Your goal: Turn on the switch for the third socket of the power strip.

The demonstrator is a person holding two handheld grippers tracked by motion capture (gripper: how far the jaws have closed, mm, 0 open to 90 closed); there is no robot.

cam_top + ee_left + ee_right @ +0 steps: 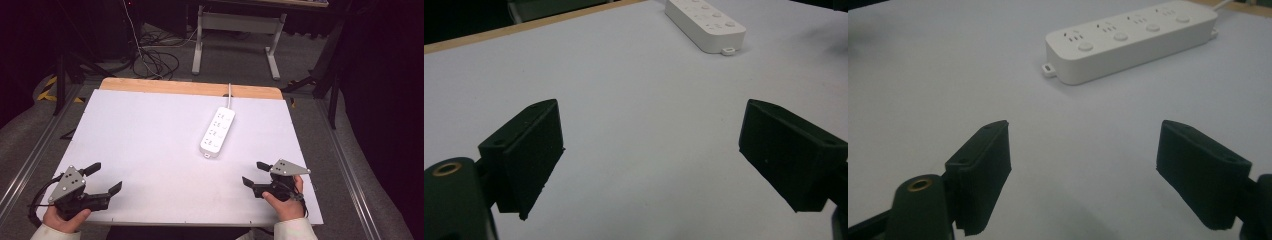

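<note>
Now | right hand-held gripper point(252, 173): jaws spread, empty | power strip point(218, 131): ahead, apart

There is one white power strip point(218, 131) on one white table point(150, 150). The power strip has four rows of plug holes and four round buttons, and one white cord comes out of its far end. There are two grippers, the left gripper point(106, 179) and the right gripper point(254, 173). Each one has two black jaws, so four in all. Two hands hold them.
</note>
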